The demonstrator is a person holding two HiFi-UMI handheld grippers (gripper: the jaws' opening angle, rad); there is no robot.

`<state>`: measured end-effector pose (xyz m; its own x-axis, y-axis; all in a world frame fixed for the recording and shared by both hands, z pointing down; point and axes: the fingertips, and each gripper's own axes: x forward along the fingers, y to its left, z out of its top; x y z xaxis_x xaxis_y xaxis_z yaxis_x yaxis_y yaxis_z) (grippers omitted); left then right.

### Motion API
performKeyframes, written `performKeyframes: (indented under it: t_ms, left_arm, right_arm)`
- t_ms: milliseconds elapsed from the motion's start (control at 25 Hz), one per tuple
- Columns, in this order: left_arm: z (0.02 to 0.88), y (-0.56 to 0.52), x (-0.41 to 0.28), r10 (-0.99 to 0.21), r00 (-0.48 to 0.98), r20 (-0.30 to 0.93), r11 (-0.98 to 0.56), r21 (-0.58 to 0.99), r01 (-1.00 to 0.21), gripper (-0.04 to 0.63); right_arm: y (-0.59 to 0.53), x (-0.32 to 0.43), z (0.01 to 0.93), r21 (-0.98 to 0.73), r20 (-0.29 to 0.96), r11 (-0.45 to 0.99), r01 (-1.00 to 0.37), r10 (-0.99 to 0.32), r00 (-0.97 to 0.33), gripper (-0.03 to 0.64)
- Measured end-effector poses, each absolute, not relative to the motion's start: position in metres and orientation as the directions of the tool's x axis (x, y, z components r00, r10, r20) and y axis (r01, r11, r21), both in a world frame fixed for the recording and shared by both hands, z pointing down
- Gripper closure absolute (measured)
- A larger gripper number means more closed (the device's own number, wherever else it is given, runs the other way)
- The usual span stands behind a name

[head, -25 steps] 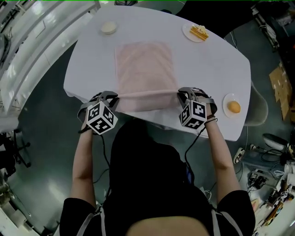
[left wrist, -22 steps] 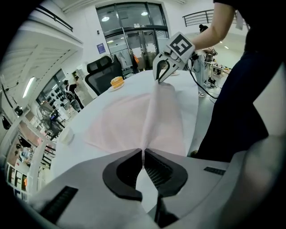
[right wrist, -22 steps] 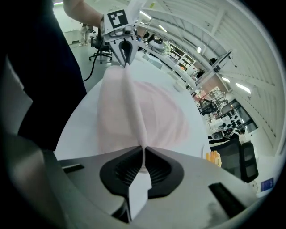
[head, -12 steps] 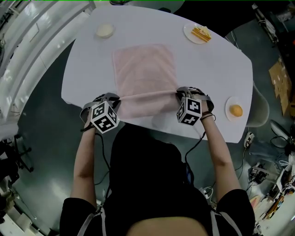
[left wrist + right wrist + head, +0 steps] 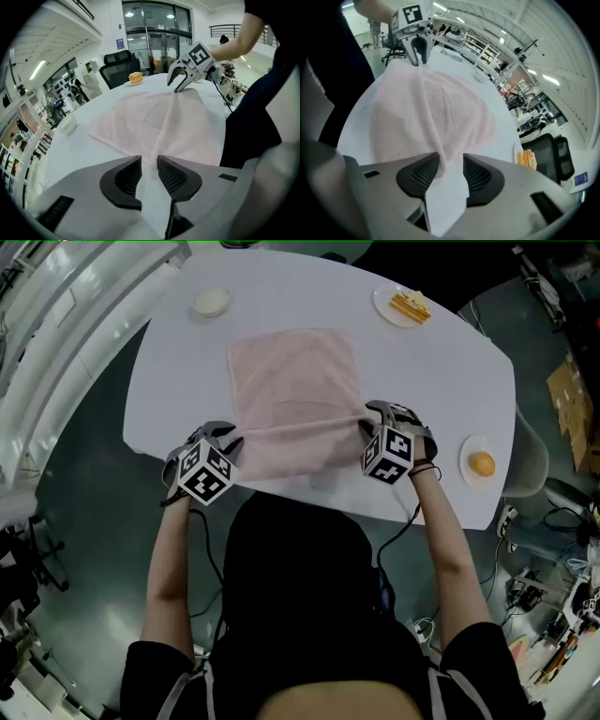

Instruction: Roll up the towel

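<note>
Both grippers have gone a little further across the table [image 5: 441,362] than in the earlier frames, and the raised fold of the towel [image 5: 295,381] went with them. Before, both pairs of jaws were pressed together on this fold; now they are opening.

I see the pink towel lying flat in the middle of the white table, with one ridge running across it from gripper to gripper, near the edge closest to me. The left gripper [image 5: 225,437] stands at the left end of the ridge. In the left gripper view its jaws [image 5: 149,161] are parted a little; the end of the fold reaches into the gap, but the pads do not press it. The right gripper [image 5: 372,420] stands at the right end. In the right gripper view its jaws [image 5: 451,161] are parted wider, and the towel [image 5: 431,108] only leans on one pad.

Further away on the table stand a small bowl [image 5: 212,302] and a plate with yellow sticks [image 5: 405,306].
</note>
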<state>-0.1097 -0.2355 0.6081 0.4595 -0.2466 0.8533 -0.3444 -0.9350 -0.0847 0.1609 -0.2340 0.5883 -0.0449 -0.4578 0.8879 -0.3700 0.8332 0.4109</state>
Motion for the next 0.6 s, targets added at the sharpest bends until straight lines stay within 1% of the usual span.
performKeyframes:
  t_ms: [40, 120, 400, 600]
  left_arm:
    - [0.605, -0.239, -0.112, -0.262, 0.461, 0.848, -0.926, -0.085, -0.368, 0.479]
    - [0.598, -0.244, -0.116, -0.285, 0.458, 0.842, -0.913, -0.093, -0.397, 0.477]
    - [0.579, -0.231, -0.135, -0.347, 0.382, 0.856, -0.886, -0.166, -0.432, 0.477]
    - [0.563, -0.209, -0.133, -0.373, 0.371, 0.851, -0.876, -0.191, -0.443, 0.477]
  right_arm:
    - [-0.238, 0.163, 0.583, 0.416, 0.88, 0.82, -0.394, -0.472, -0.053, 0.436]
    - [-0.244, 0.165, 0.575, 0.423, 0.869, 0.804, -0.418, -0.491, -0.065, 0.436]
    - [-0.241, 0.176, 0.553, 0.455, 0.85, 0.802, -0.386, -0.521, -0.082, 0.436]
    - [-0.22, 0.183, 0.539, 0.477, 0.84, 0.811, -0.339, -0.534, -0.097, 0.436]
